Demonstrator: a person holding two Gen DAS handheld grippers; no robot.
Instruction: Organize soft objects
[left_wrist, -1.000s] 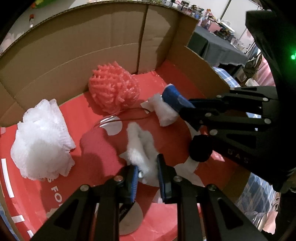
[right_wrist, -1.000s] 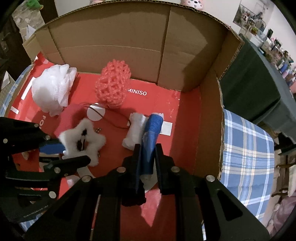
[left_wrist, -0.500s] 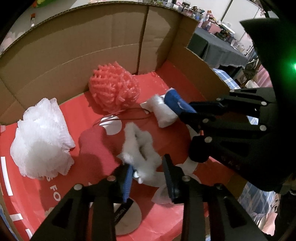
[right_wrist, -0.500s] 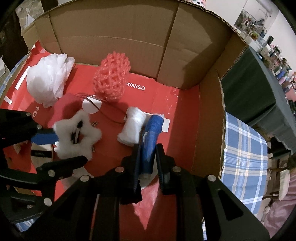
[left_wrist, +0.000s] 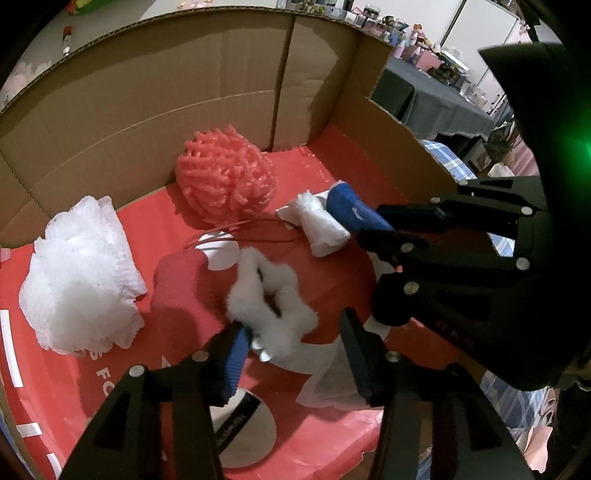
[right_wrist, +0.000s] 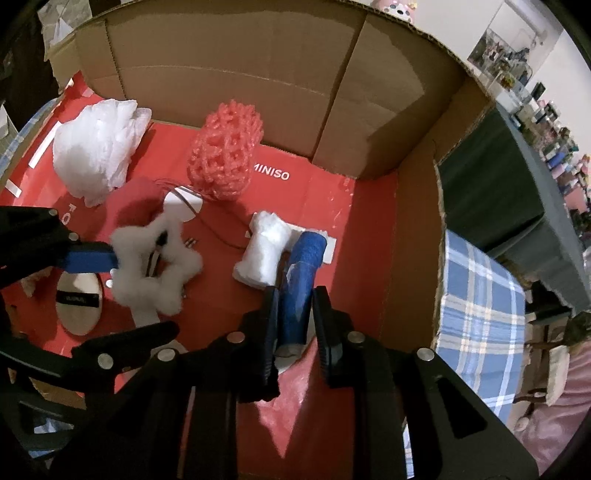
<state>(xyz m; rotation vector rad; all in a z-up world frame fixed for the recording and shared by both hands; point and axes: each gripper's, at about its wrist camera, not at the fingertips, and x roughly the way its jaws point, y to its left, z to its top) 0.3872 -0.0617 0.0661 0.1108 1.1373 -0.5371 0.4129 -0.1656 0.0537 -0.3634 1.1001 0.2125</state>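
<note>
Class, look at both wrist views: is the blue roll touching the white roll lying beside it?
Touching. The right wrist view shows the blue roll pressed against the white roll along its side, no red floor showing between them.

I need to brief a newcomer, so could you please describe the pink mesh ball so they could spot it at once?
Look inside the cardboard box with the red floor. Near its back wall, right of the white puff, stands the pink mesh ball. It is the only pink, open-lattice thing there; its neighbours are white or blue.
</note>
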